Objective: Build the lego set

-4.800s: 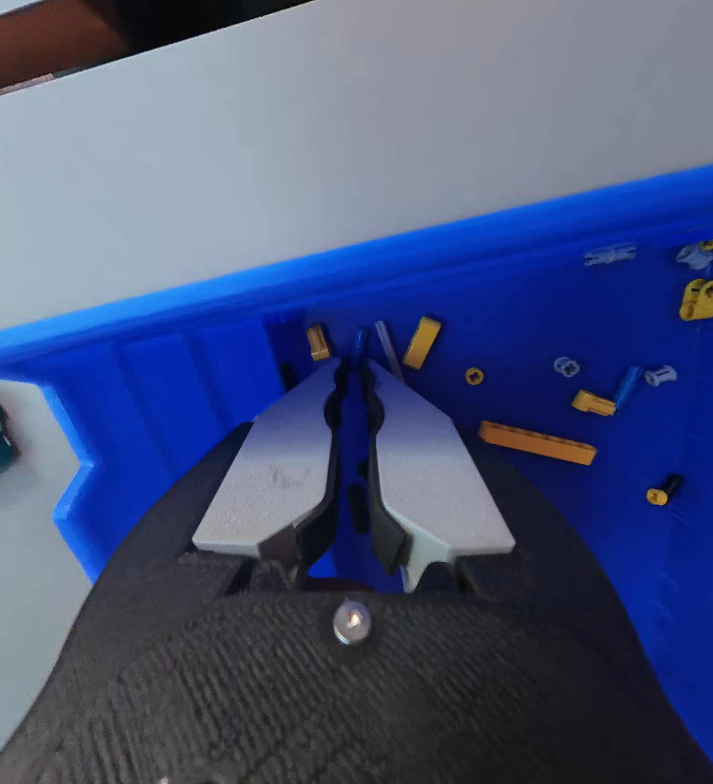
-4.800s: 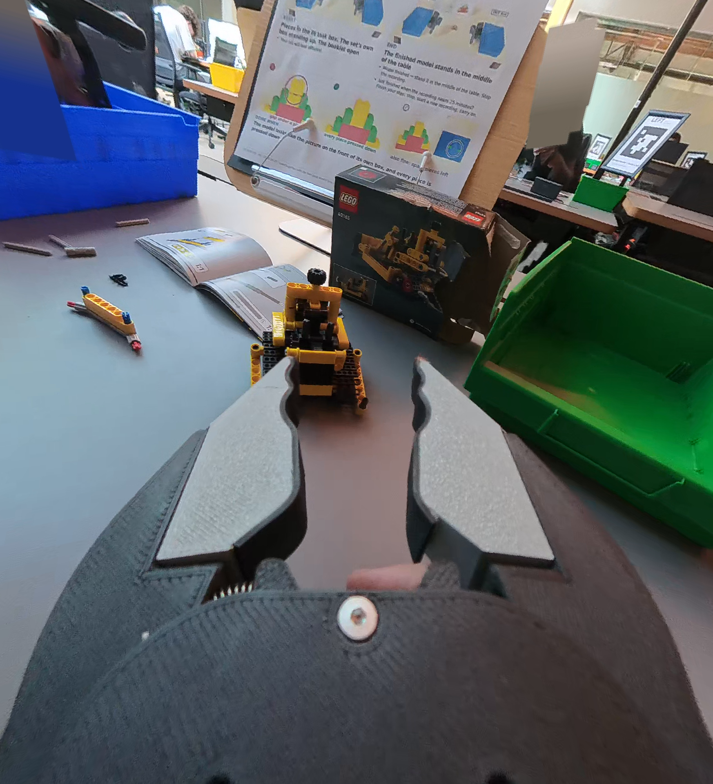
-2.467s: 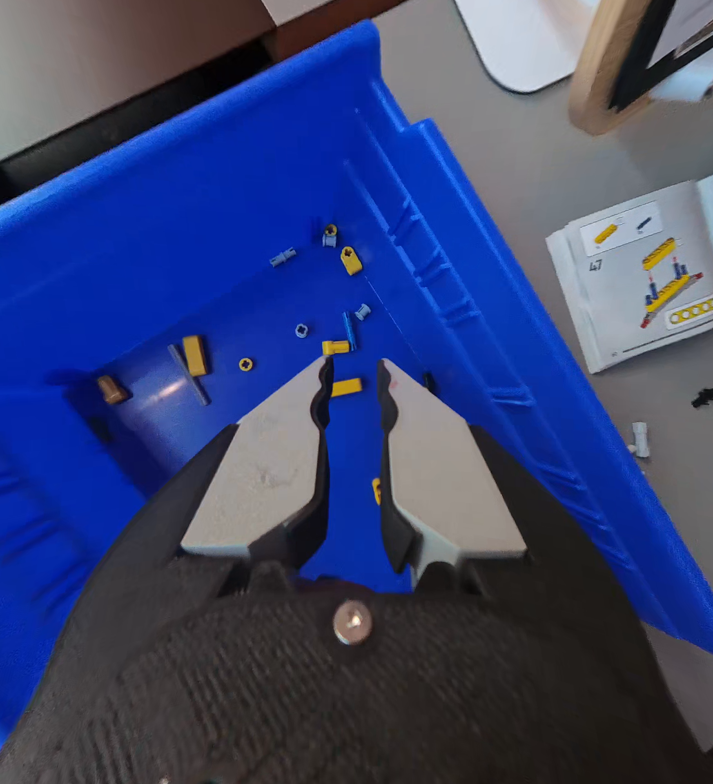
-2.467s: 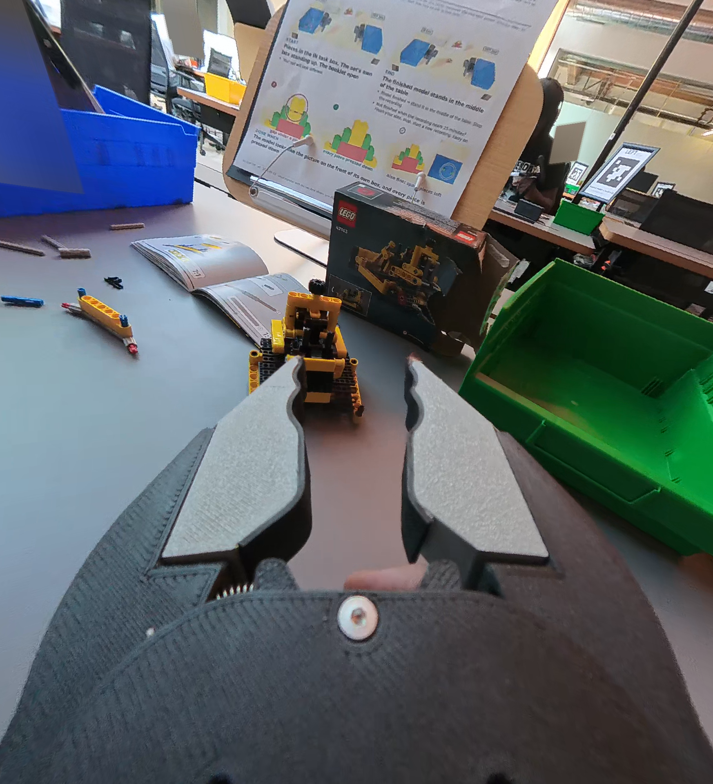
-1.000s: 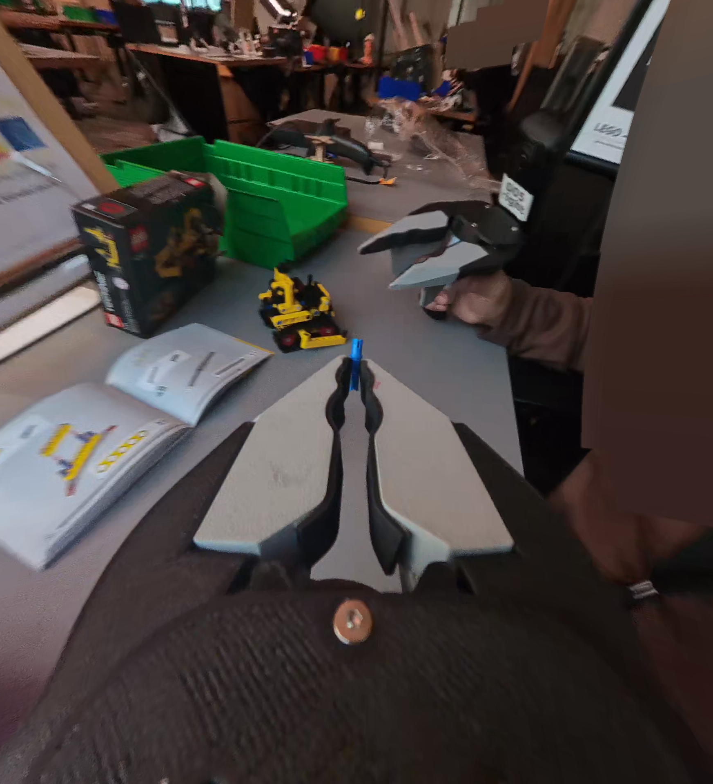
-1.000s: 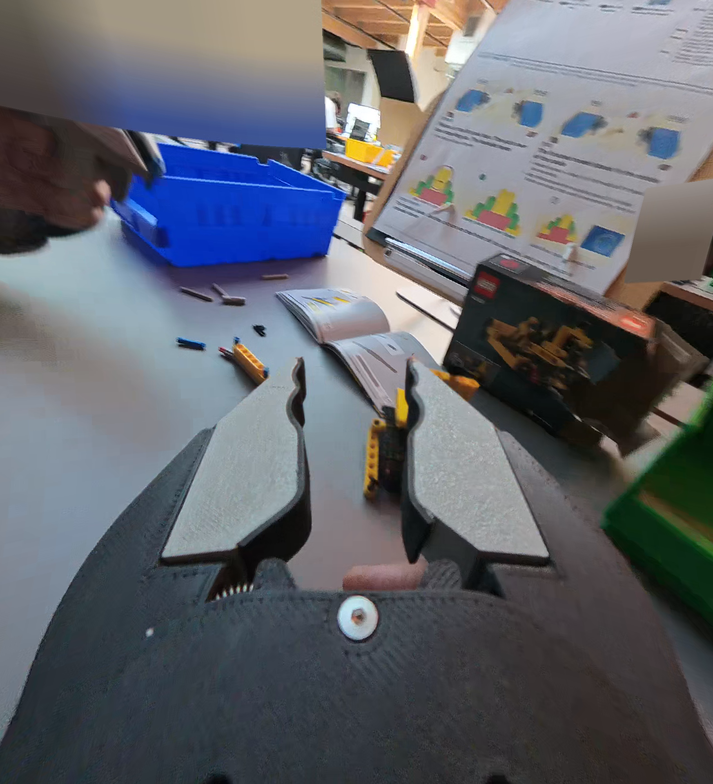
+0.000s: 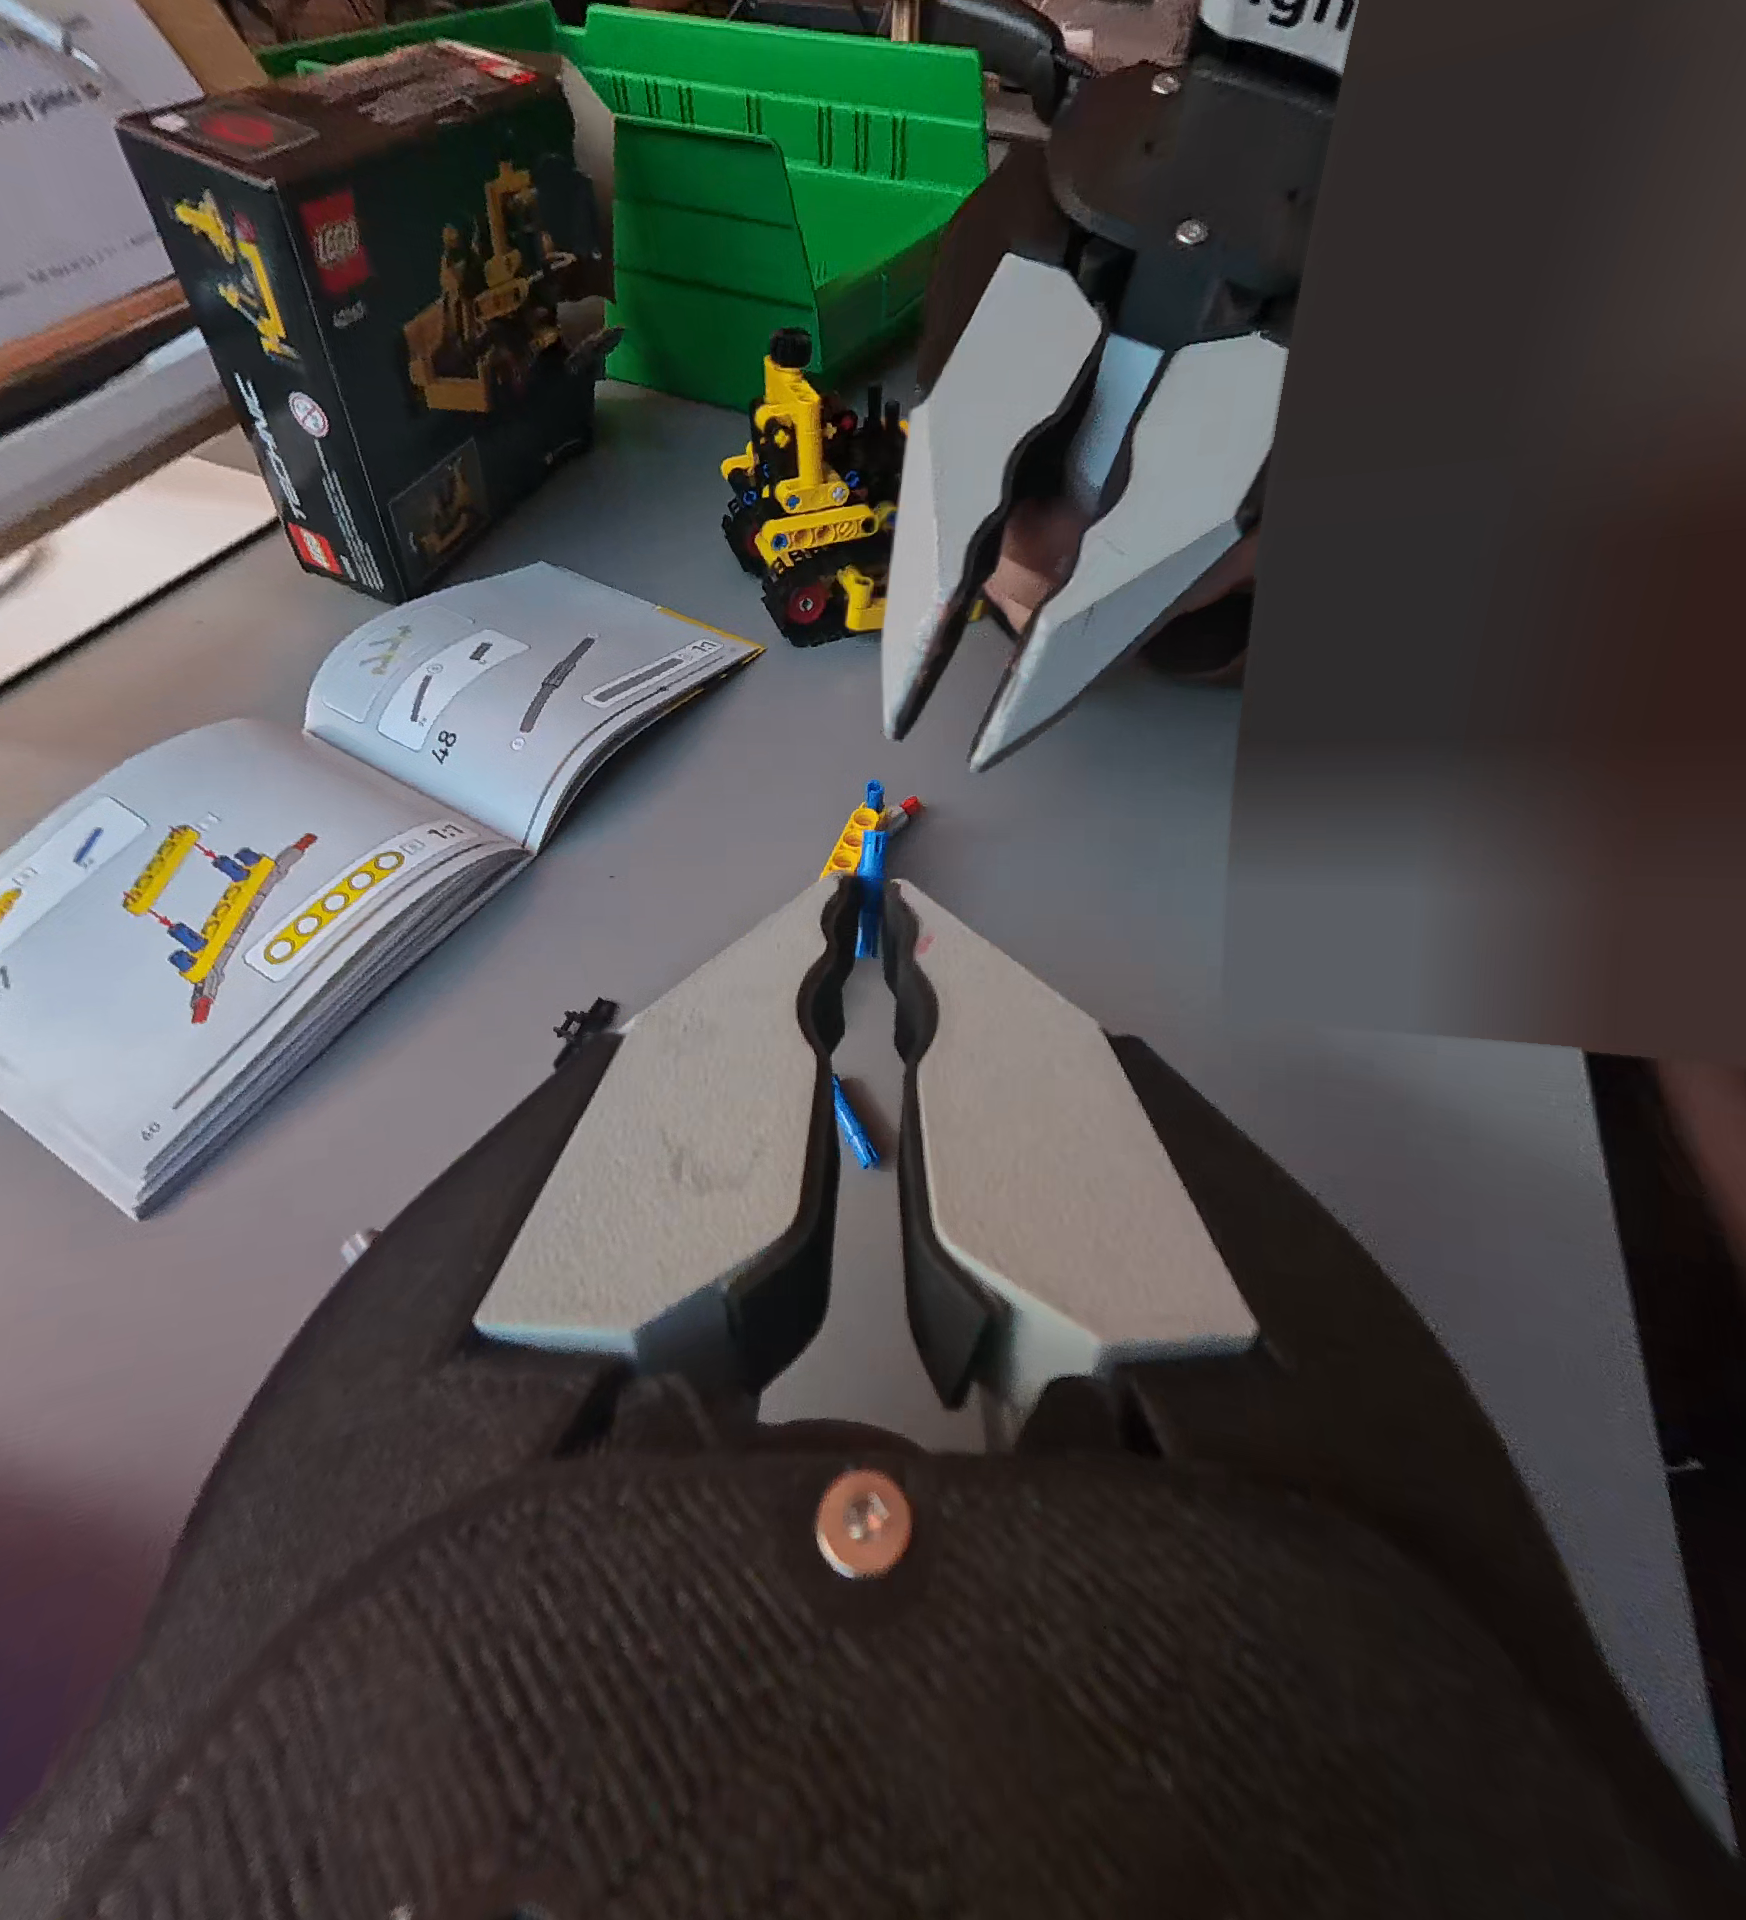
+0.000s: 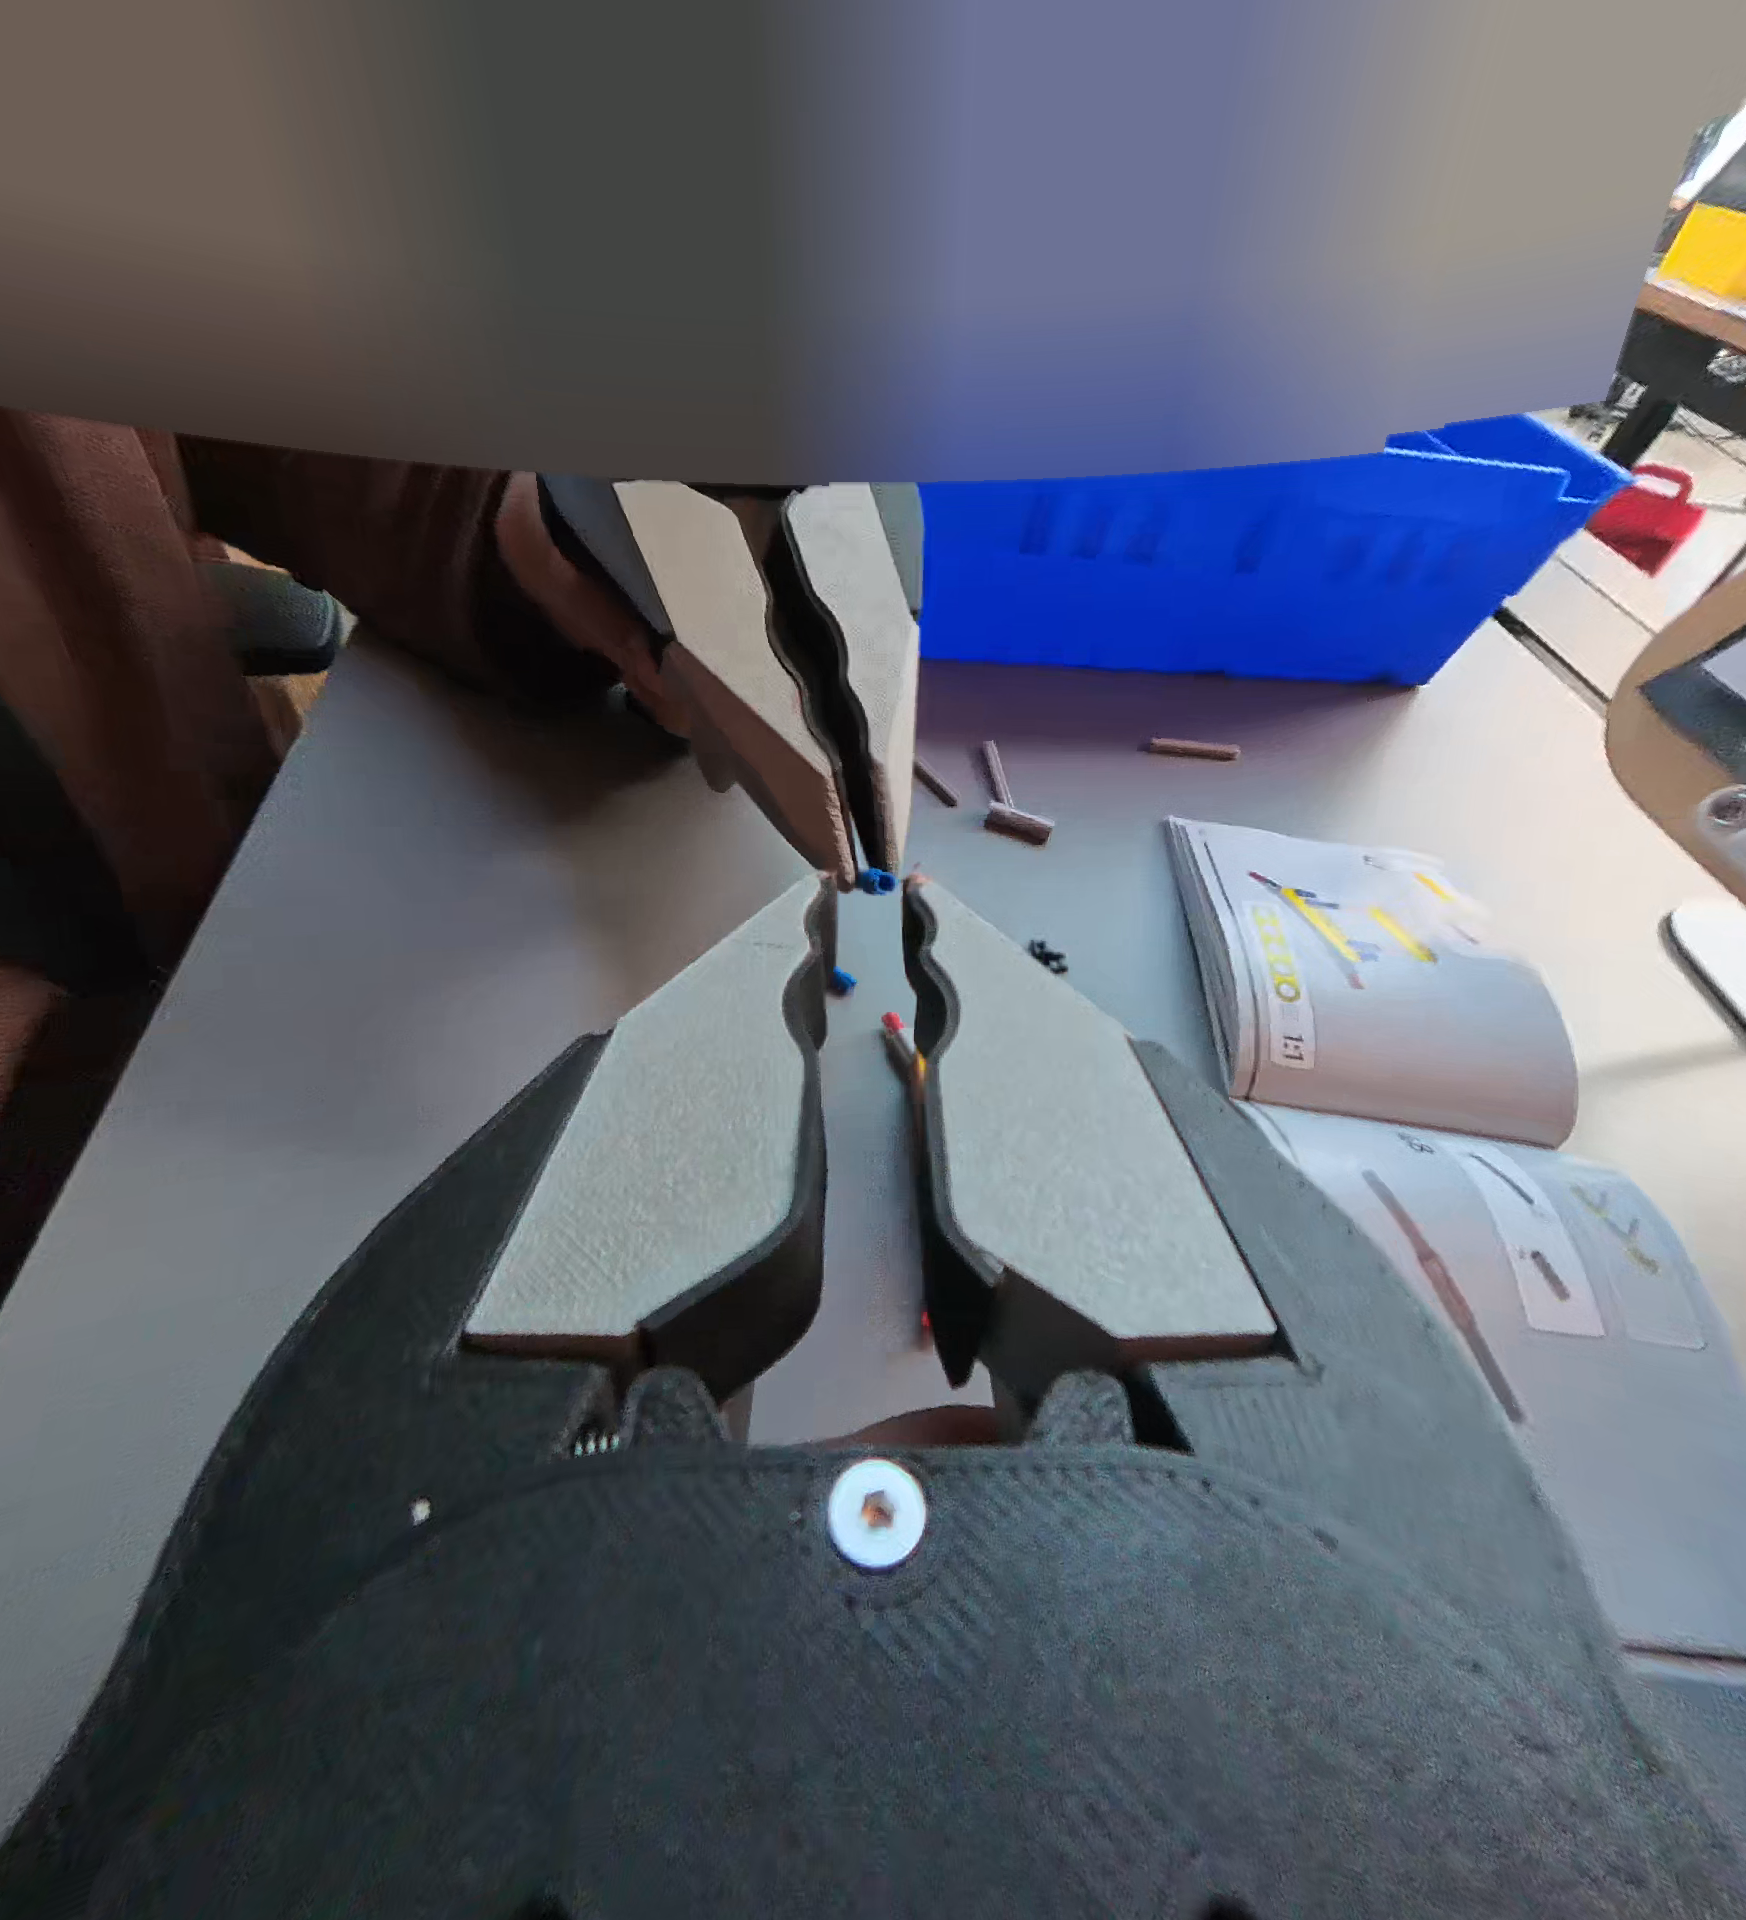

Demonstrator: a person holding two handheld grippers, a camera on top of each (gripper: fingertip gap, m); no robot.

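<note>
now left fingers (image 7: 861,894) pinch one blue pin (image 7: 867,883); right fingers (image 8: 867,894) slightly apart, empty.

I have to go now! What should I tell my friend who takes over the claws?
Left claw: shut on a blue pin, held just above the small yellow beam assembly on the table.
Right claw: open, empty, hovering just beyond that assembly.
The mostly built bulldozer stands by the green bin; the booklet lies open; a spare blue pin lies on the table.
Left to do: fit the held pin into the beam assembly, then join it to the bulldozer.
</note>
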